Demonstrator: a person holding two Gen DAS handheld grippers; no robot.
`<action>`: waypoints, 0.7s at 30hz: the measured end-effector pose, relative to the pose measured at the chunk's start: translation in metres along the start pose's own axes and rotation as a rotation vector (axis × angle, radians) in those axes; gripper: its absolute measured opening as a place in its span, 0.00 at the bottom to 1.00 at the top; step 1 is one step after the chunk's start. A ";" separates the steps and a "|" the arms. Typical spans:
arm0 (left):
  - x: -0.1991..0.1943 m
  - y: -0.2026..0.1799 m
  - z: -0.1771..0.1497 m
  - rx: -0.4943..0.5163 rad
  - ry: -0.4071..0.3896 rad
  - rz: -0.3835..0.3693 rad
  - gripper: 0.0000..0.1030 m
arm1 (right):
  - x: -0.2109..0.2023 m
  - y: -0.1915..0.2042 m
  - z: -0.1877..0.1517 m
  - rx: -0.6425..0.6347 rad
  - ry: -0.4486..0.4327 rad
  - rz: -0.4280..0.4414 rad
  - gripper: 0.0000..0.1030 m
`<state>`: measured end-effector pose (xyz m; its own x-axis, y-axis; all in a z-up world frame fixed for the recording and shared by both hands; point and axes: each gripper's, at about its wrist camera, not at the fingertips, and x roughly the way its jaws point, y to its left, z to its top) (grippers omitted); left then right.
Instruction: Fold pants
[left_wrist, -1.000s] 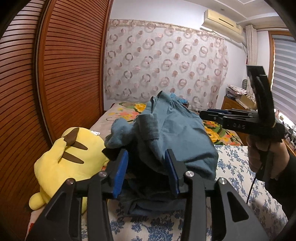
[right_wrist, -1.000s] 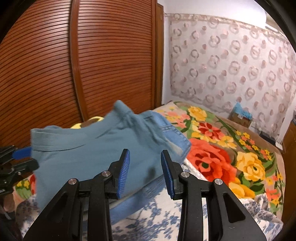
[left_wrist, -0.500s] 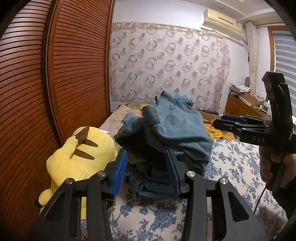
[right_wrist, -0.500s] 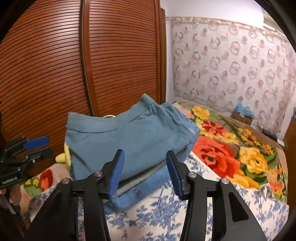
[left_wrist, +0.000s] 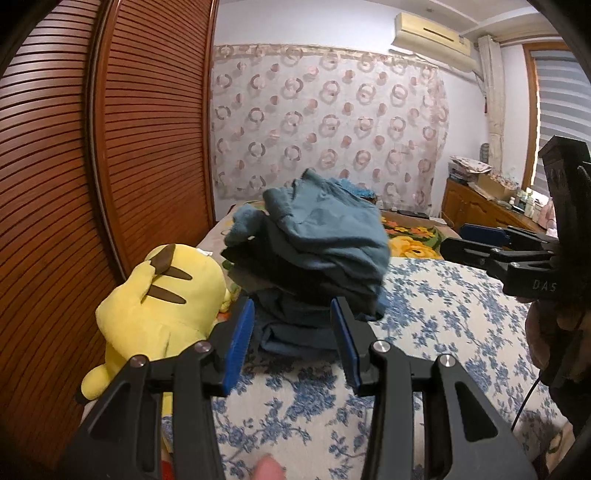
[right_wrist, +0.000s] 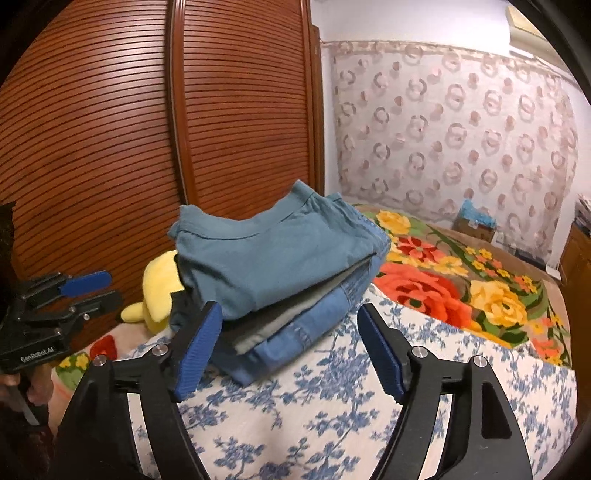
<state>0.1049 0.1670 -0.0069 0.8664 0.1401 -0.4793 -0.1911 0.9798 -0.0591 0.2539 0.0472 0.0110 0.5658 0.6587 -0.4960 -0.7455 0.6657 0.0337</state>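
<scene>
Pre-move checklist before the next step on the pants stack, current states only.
1. Left gripper empty, clear of cloth: ok.
2. Right gripper jaws opening, nothing between them: ok.
3. Teal pants folded on top of the stack: ok.
4. Top fold tidy: not ok, left view shows bunched cloth at its end.
5. Yellow plush toy clear of the stack: not ok, it sits against the pile.
6. Stack's far side squared: cannot tell.
</scene>
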 end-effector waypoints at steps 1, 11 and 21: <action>-0.002 -0.002 -0.001 0.003 -0.001 -0.007 0.41 | -0.004 0.001 -0.003 0.004 -0.002 0.001 0.76; -0.008 -0.023 -0.008 0.005 0.022 -0.065 0.42 | -0.033 -0.001 -0.026 0.041 -0.008 -0.049 0.80; -0.015 -0.047 -0.015 0.019 0.034 -0.087 0.45 | -0.062 -0.013 -0.053 0.104 -0.003 -0.116 0.83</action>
<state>0.0942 0.1166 -0.0100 0.8631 0.0497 -0.5025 -0.1068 0.9906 -0.0854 0.2094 -0.0207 -0.0047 0.6473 0.5762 -0.4990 -0.6345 0.7701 0.0663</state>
